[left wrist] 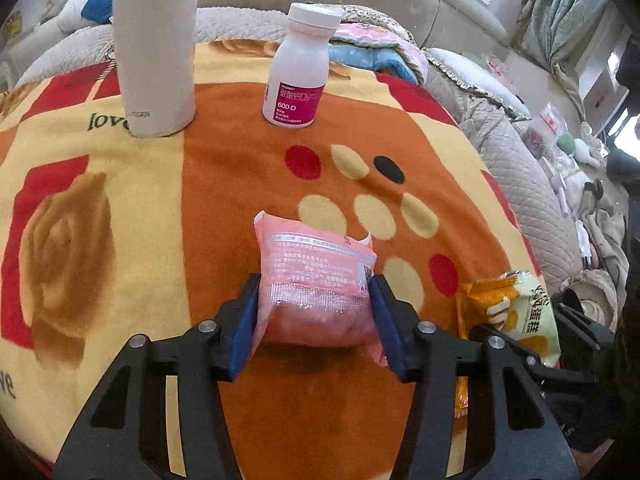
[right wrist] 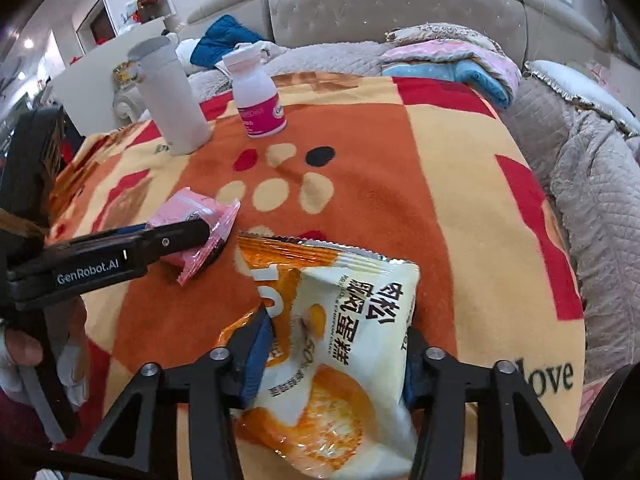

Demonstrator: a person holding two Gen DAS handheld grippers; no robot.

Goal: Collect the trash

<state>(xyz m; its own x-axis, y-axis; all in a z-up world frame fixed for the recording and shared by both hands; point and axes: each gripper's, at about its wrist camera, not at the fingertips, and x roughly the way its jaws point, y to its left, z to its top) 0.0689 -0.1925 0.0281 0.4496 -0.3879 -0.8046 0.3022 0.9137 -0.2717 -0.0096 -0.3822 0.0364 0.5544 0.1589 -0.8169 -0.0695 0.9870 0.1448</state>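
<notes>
My left gripper (left wrist: 314, 308) is shut on a pink snack wrapper (left wrist: 316, 272), its blue pads pressing both sides, just above the orange patterned blanket (left wrist: 224, 184). The same wrapper (right wrist: 200, 212) and left gripper (right wrist: 176, 236) show at the left of the right wrist view. My right gripper (right wrist: 336, 360) is shut on a white and orange cake wrapper (right wrist: 340, 340), held low over the blanket (right wrist: 400, 200). That wrapper (left wrist: 508, 304) shows at the right edge of the left wrist view.
A tall white thermos (left wrist: 154, 48) and a white pill bottle with a pink label (left wrist: 300, 68) stand upright at the blanket's far side; both show in the right wrist view, thermos (right wrist: 172, 100), bottle (right wrist: 256, 92). Folded bedding (right wrist: 452, 64) and a grey quilt (right wrist: 592, 184) lie beyond.
</notes>
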